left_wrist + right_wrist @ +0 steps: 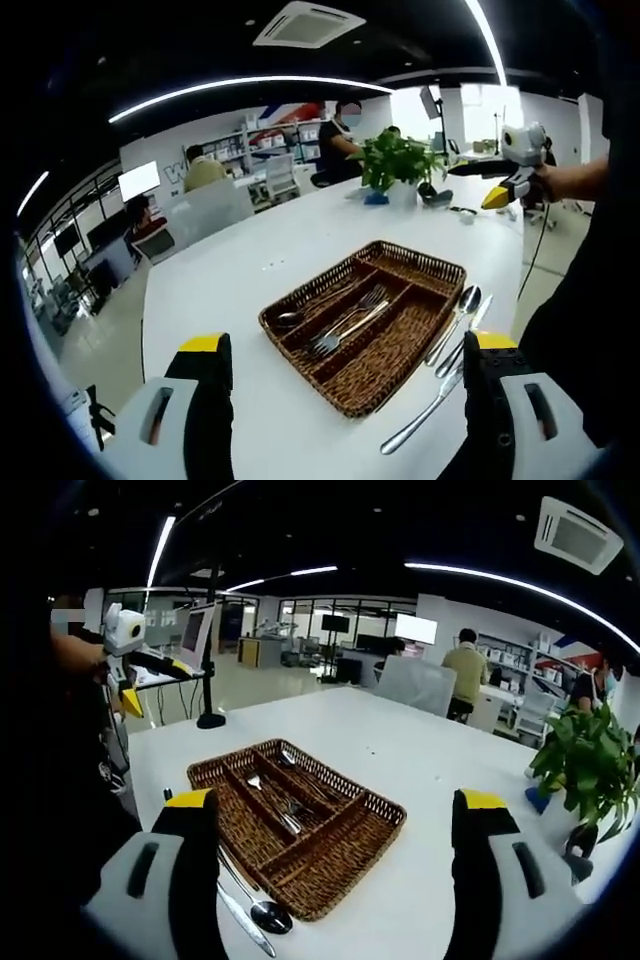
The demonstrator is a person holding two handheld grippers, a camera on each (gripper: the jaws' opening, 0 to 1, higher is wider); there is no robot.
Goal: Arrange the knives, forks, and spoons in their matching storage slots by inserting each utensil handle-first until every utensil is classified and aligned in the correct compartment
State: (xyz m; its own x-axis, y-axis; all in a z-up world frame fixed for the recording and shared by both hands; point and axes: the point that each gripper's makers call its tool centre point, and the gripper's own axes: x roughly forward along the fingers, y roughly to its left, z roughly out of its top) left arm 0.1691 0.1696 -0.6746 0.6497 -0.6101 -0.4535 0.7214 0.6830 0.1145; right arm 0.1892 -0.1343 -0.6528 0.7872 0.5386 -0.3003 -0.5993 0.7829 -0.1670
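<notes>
white table (250, 270), wicker tray (400, 262), loose cutlery (455, 325), plant (400, 165)

Wicker cutlery tray (420, 262) sits on the white table (240, 270), forks (345, 325) in a middle slot, a spoon (300, 316) in the slot beside them. Loose spoons and a knife (452, 345) lie on the table just outside the tray's long side. Potted plant (397, 165) stands well behind the tray at the table's far end.

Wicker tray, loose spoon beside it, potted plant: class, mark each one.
wicker tray (300, 300), left gripper view, its near-left rim
loose spoon (468, 298), left gripper view, its bowl
potted plant (398, 160), left gripper view, its leaves
</notes>
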